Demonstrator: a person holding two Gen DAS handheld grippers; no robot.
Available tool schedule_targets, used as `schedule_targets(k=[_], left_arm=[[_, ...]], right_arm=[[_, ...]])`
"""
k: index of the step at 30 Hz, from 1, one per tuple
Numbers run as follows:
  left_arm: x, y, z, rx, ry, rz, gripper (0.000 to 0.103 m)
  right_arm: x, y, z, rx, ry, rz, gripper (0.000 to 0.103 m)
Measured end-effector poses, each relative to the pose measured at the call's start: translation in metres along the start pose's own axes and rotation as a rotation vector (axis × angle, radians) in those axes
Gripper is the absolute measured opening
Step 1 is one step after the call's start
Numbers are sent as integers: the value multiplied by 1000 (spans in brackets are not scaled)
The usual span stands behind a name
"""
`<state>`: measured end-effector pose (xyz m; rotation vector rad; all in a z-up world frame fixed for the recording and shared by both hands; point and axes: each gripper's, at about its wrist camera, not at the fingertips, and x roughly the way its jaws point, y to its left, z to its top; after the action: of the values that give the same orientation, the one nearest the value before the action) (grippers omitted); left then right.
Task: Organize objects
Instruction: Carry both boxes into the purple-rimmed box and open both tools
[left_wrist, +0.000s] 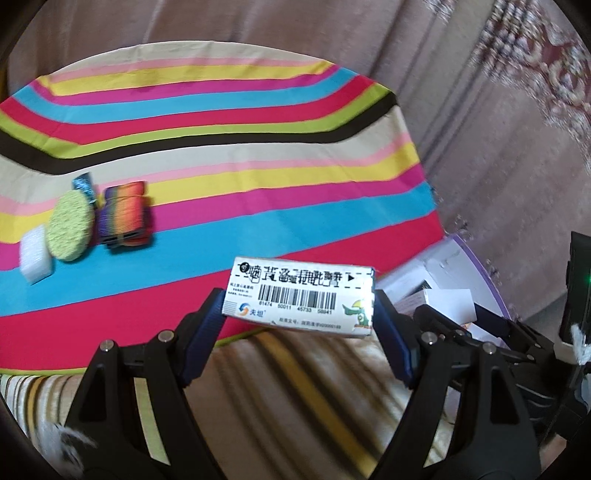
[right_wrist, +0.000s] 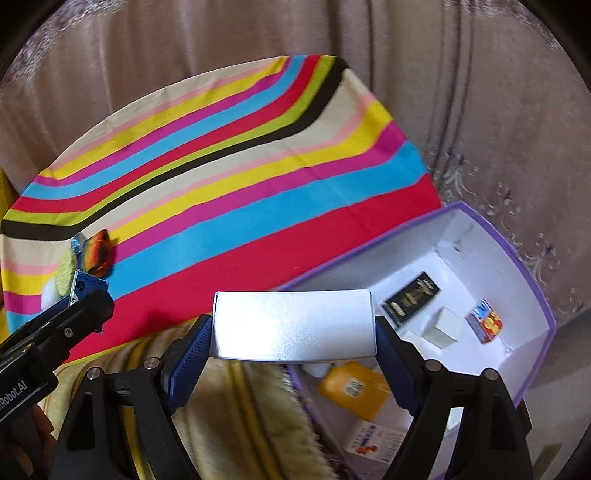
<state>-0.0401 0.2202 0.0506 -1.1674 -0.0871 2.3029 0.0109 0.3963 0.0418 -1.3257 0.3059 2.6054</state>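
Note:
My left gripper (left_wrist: 299, 306) is shut on a white medicine box with a barcode (left_wrist: 301, 295), held above the near edge of the striped cloth (left_wrist: 229, 110). My right gripper (right_wrist: 293, 326) is shut on a plain silver-white box (right_wrist: 291, 325), held over the near left rim of the purple-edged storage box (right_wrist: 517, 258). The left gripper also shows at the left of the right wrist view (right_wrist: 70, 317). On the cloth at the left lie a rainbow-striped item (left_wrist: 123, 214), a green round sponge (left_wrist: 70, 227), a white foam block (left_wrist: 35, 254) and a small blue packet (left_wrist: 84, 186).
The storage box holds a black packet (right_wrist: 412, 299), a cream cube (right_wrist: 443, 326), a small colourful box (right_wrist: 485, 321), an orange packet (right_wrist: 354, 389) and a white carton (right_wrist: 376, 441). A striped beige blanket (left_wrist: 295, 398) lies below the grippers. Curtains (left_wrist: 498, 147) hang behind.

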Motion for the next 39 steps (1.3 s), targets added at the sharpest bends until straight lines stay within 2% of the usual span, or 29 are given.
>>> schedule_targets(k=[15,20,24,29,36,39], left_arm=[[29,-80,-8,165,82,-106,80],[34,-99,-12,206,101,-149,80],[40,-107,-12,212,120,-181,81],[40,-114,-13,230,121,-222,92],[36,-108,-10,192,97,-212,92],[31,-98,-9,151,71,-181,92]], right_arm=[[-12,-88,-20,150,17,-119,85],[-14,-105,-25,186,19,-159,85],[-15,-118,-26,231,7,-158,87],[-12,-126,-27,249,14,-169,87],[-16,-121,-25,227,0,-162,89],[-17,-116,-24,218,-2,-149,89]])
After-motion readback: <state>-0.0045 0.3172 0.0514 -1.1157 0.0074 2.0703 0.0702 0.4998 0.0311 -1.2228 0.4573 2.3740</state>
